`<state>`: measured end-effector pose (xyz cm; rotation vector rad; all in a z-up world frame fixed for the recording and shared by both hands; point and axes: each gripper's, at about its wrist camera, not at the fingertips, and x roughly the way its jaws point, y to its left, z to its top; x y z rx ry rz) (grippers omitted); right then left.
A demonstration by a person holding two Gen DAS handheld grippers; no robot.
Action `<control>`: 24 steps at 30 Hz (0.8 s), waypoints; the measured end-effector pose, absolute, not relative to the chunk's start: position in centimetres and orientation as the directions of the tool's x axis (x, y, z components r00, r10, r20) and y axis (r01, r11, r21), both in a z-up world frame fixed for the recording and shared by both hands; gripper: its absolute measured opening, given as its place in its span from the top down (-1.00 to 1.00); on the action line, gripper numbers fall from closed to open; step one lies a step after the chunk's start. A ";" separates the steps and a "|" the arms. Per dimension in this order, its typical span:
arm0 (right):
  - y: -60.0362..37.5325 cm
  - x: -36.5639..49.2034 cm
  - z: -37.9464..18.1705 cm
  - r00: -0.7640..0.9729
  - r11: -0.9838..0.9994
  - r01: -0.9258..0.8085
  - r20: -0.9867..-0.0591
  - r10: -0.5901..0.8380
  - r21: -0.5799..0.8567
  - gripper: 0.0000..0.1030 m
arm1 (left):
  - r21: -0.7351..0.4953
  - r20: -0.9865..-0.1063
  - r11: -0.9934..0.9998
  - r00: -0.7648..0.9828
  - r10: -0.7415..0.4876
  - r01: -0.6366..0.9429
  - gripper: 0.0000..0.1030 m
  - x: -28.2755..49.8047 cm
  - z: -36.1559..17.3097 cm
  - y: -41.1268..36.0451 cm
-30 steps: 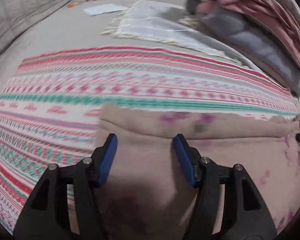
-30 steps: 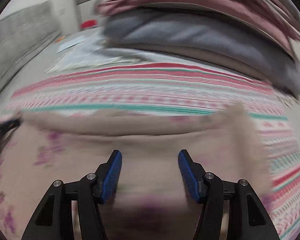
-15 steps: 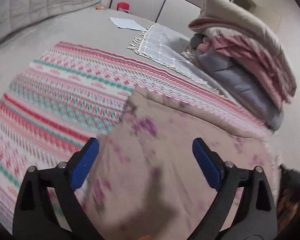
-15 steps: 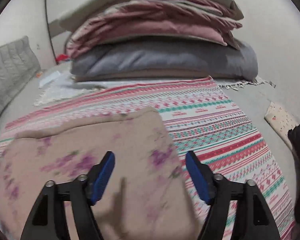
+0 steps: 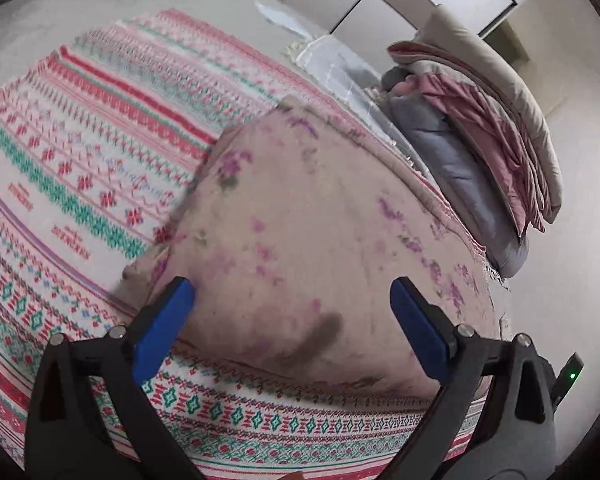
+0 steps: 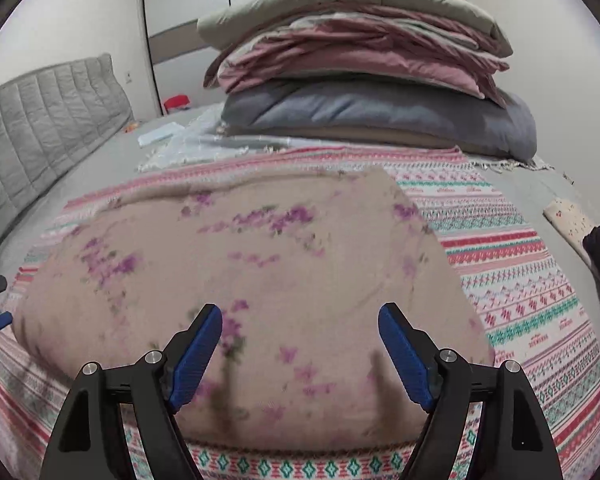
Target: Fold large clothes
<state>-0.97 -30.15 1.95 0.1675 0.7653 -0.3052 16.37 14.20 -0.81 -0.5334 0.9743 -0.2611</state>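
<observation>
Two claws: both hang above the work with jaws spread wide, gripping nothing.
Bed (image 6: 100, 160): grey surface, fills upper left of right wrist view.
Patterned blanket (image 5: 80, 168): striped red and green, spread flat; covers left half of left wrist view.
Bedding stack (image 6: 360, 72): folded quilts, top centre of right wrist view, well apart from the claws.
Floral garment (image 6: 260, 272): beige, purple print, already folded into a thick pad; lies on patterned blanket, centre of both views.
Left claw (image 5: 296, 320): over garment's near edge, pads clear of cloth.
Right claw (image 6: 300, 344): same, over near edge.
Step (judged): fold laid down, cloth released.
Next (judged): close on near edge corners, carry over for another fold, or smooth flat.
</observation>
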 end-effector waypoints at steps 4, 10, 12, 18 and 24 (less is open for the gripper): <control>-29.8 -1.5 0.6 0.646 0.941 0.337 -0.736 -0.203 0.036 -0.59 | -0.487 -0.721 0.871 0.592 -0.360 -0.064 -0.91 16.7 -1.3 14.9; -33.3 -2.9 0.2 0.641 0.903 0.424 -0.728 -0.242 0.072 -0.59 | -0.488 -0.726 0.873 0.563 -0.395 -0.017 -0.91 20.2 -2.9 16.1; -36.1 -3.7 -0.2 0.642 0.860 0.489 -0.728 -0.240 0.148 -0.59 | -0.520 -0.731 0.854 0.510 -0.454 0.014 -0.91 21.8 -3.8 16.1; -42.7 -3.5 -2.2 0.659 0.782 0.516 -0.745 -0.102 0.349 -0.59 | -0.609 -0.722 0.792 0.388 -0.573 0.035 -0.91 25.1 -6.8 16.8; -48.2 -0.2 -7.1 0.664 0.673 0.418 -0.711 0.232 0.610 -0.59 | -0.667 -0.686 0.734 0.281 -0.671 0.128 -0.91 28.4 -7.9 15.7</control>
